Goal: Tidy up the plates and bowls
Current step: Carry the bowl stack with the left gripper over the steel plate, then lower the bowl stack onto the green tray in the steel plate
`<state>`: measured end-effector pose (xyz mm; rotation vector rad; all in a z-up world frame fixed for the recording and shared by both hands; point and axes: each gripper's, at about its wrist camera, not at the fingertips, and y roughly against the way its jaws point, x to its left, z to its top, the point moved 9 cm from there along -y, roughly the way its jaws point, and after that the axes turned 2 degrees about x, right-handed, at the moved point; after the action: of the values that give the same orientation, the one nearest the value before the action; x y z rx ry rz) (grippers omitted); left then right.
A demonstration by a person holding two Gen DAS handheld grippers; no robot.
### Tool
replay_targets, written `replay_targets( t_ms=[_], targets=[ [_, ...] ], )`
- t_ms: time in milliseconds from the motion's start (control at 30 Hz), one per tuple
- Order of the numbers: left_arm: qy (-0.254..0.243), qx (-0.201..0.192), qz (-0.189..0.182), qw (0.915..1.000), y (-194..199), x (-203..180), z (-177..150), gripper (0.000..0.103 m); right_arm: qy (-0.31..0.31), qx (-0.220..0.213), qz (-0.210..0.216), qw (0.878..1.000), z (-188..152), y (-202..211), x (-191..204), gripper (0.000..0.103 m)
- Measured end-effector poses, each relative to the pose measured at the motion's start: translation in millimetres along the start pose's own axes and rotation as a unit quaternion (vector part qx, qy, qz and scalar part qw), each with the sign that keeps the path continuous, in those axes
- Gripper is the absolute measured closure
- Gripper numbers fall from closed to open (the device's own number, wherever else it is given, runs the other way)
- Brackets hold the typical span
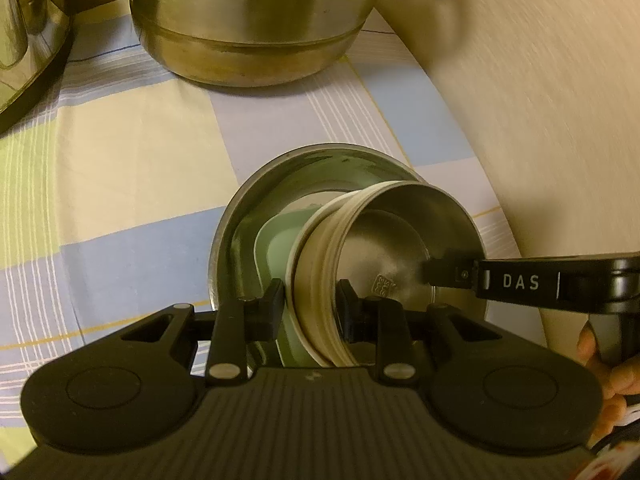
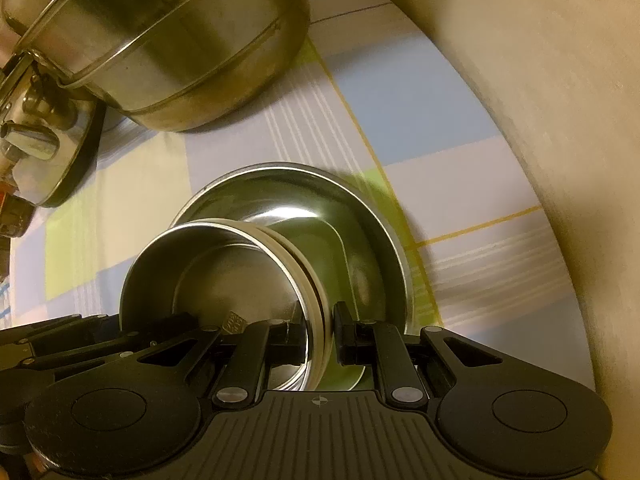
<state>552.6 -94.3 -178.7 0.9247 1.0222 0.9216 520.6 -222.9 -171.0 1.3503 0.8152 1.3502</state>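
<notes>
A small steel bowl (image 1: 400,240) with a pale banded rim is held over a wide steel plate (image 1: 280,168) that lies on the checked tablecloth. A pale green dish (image 1: 276,240) lies in the plate under the bowl. My left gripper (image 1: 308,308) is shut on the bowl's near wall, one finger inside and one outside. My right gripper (image 2: 318,338) is shut on the opposite wall of the same bowl (image 2: 224,272), over the plate (image 2: 360,208). The right gripper's fingers (image 1: 448,272) show inside the bowl in the left wrist view.
A large steel pot (image 1: 256,20) with a brown handle stands at the back of the table; it also shows in the right wrist view (image 2: 160,40). A steel kettle (image 2: 44,136) sits at the far left. A pale wall (image 1: 540,100) curves along the right.
</notes>
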Motion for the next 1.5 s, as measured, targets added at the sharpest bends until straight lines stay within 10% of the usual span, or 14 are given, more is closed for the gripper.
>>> replay_targets(
  t_ms=[1500],
  targets=[
    [-0.043, -0.040, 0.043, 0.9974, 25.9, -12.7, -5.3, 0.093, -0.050, -0.054, 0.088, 0.993, -17.0, 37.6, -8.5, 0.093]
  ],
)
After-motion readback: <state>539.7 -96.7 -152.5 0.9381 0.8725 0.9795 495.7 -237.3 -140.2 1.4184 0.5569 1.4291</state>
